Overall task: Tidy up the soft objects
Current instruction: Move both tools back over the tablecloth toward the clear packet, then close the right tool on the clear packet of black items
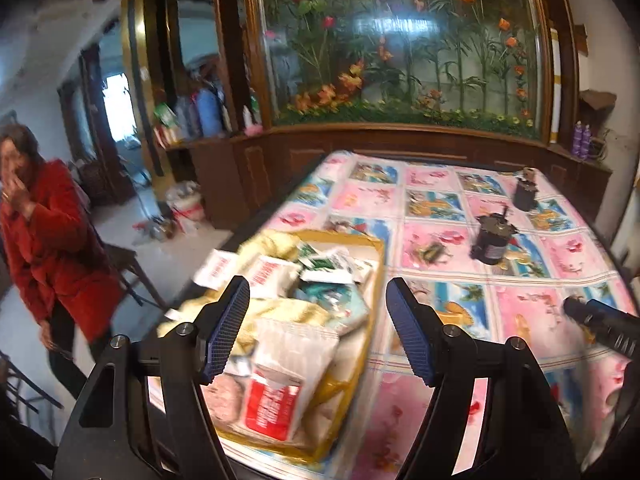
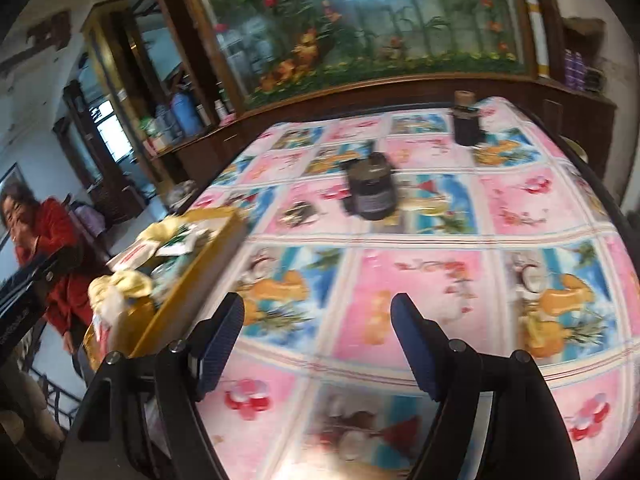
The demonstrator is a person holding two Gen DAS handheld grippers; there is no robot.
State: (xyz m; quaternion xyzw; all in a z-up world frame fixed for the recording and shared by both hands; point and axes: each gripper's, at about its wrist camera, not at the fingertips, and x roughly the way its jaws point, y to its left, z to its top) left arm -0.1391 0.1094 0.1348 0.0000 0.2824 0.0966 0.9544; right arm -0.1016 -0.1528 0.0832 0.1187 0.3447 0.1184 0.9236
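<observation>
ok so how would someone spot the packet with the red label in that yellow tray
Find the table under the pink and blue patterned cloth, then the yellow tray at its left edge, piled with soft packets. The packet with the red label lies at the tray's near end, white and clear-topped, the only one with a big red block.

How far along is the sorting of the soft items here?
Done: soft packets and yellow cloth are piled in the yellow tray. In hand: nothing; left gripper and right gripper are both open and empty. Left: unclear; only two dark jars stand on the tablecloth.
</observation>
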